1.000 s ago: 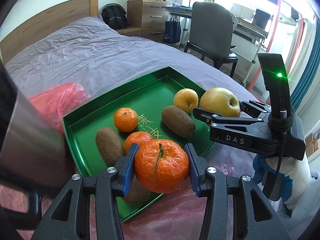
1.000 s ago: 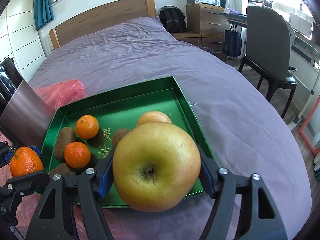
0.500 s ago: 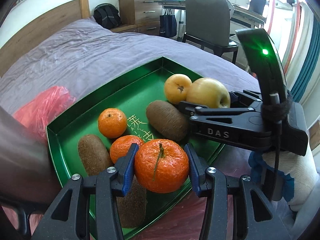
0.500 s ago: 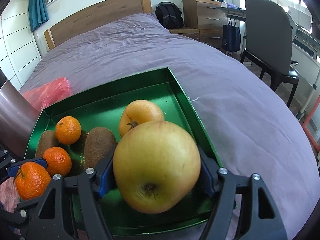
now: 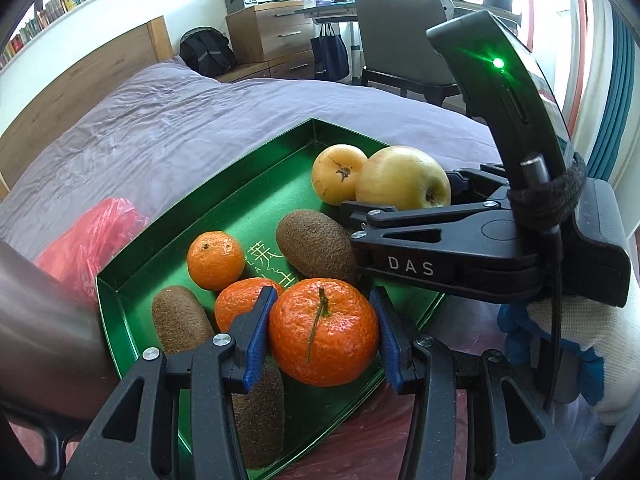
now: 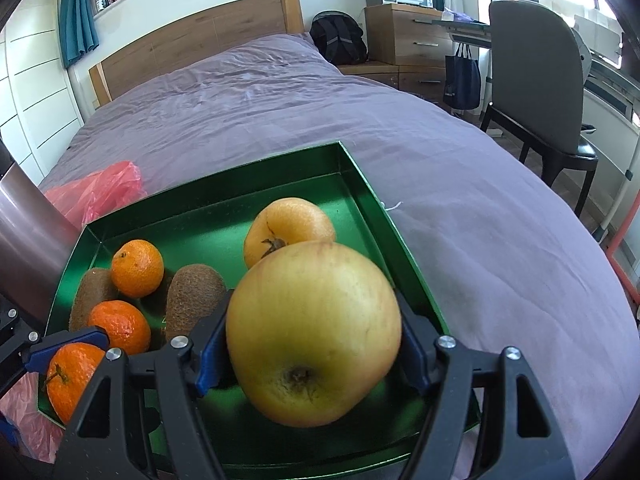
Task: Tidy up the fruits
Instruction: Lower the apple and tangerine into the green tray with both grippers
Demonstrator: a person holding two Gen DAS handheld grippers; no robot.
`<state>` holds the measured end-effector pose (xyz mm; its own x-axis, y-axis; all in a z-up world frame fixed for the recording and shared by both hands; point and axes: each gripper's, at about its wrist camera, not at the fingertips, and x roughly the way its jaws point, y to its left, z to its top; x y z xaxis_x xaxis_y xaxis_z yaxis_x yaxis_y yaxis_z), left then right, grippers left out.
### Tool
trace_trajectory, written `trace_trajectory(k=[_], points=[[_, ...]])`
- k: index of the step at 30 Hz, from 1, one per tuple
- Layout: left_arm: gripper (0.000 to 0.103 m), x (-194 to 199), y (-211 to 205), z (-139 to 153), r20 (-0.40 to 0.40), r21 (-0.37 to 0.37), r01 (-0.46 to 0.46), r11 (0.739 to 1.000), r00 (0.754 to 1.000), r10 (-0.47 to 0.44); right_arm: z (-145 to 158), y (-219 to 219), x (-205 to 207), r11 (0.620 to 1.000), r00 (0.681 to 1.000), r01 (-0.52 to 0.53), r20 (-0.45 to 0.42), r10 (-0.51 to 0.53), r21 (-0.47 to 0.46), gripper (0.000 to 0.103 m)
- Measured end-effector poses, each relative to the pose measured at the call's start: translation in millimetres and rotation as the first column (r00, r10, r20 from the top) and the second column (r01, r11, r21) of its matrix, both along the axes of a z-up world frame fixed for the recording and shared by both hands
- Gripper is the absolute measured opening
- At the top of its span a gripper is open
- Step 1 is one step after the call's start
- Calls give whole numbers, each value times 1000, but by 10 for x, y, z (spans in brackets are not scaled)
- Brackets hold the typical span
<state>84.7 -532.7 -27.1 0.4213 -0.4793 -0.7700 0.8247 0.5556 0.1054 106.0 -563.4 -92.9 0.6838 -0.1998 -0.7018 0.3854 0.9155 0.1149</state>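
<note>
A green tray (image 5: 256, 168) (image 6: 280, 168) lies on the purple bed. My left gripper (image 5: 323, 330) is shut on a mandarin (image 5: 323, 330) over the tray's near edge; that mandarin also shows in the right wrist view (image 6: 70, 376). My right gripper (image 6: 310, 344) is shut on a yellow apple (image 6: 312, 332) (image 5: 402, 178) just above the tray's right side, beside a smaller yellow fruit (image 6: 288, 226) (image 5: 338, 172). In the tray lie two more mandarins (image 5: 215, 260) (image 5: 240, 306) and three kiwis (image 5: 316, 246) (image 5: 180, 324) (image 5: 260, 420).
A red plastic bag (image 5: 84, 240) (image 6: 96, 192) lies left of the tray, with more red plastic under its near edge. A dark metallic cylinder (image 5: 44, 332) stands at the left. A chair (image 6: 540, 92), drawers and a backpack stand beyond the bed.
Both grippers have moved forward and lower over the tray with their fruit. The apple now sits close beside the smaller yellow fruit.
</note>
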Motion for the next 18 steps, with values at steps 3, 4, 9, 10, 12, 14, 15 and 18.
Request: trace_trajectory(k=[3, 4, 9, 10, 12, 14, 15, 18], points=[[42, 13, 3, 5, -10, 0, 3, 1000, 1000, -3, 4, -4, -41, 1000, 1000, 7, 4, -7, 7, 99], [42, 16, 7, 7, -13, 1, 3, 1000, 1000, -3, 5, -8, -54, 1000, 1000, 9, 6, -9, 10, 99], [43, 48, 7, 15, -28, 5, -3, 1000, 1000, 3, 19, -7, -96, 1000, 1000, 12, 6, -12, 15, 99], [44, 56, 9, 16, -30, 8, -6, 1000, 1000, 6, 20, 0, -99, 1000, 1000, 12, 6, -12, 15, 99], [46, 65, 16, 18, -32, 12, -7, 1000, 999, 8, 26, -2, -110, 1000, 1000, 15, 11, -15, 15, 100], [46, 73, 32, 31, -38, 10, -12, 1000, 999, 12, 41, 13, -128, 1000, 1000, 15, 12, -15, 12, 103], [47, 71, 42, 50, -37, 7, -14, 1000, 999, 14, 54, 30, -139, 1000, 1000, 16, 11, -16, 7, 103], [50, 64, 75, 122, -26, -3, -12, 1000, 1000, 12, 78, 46, -178, 1000, 1000, 20, 11, -20, 7, 103]])
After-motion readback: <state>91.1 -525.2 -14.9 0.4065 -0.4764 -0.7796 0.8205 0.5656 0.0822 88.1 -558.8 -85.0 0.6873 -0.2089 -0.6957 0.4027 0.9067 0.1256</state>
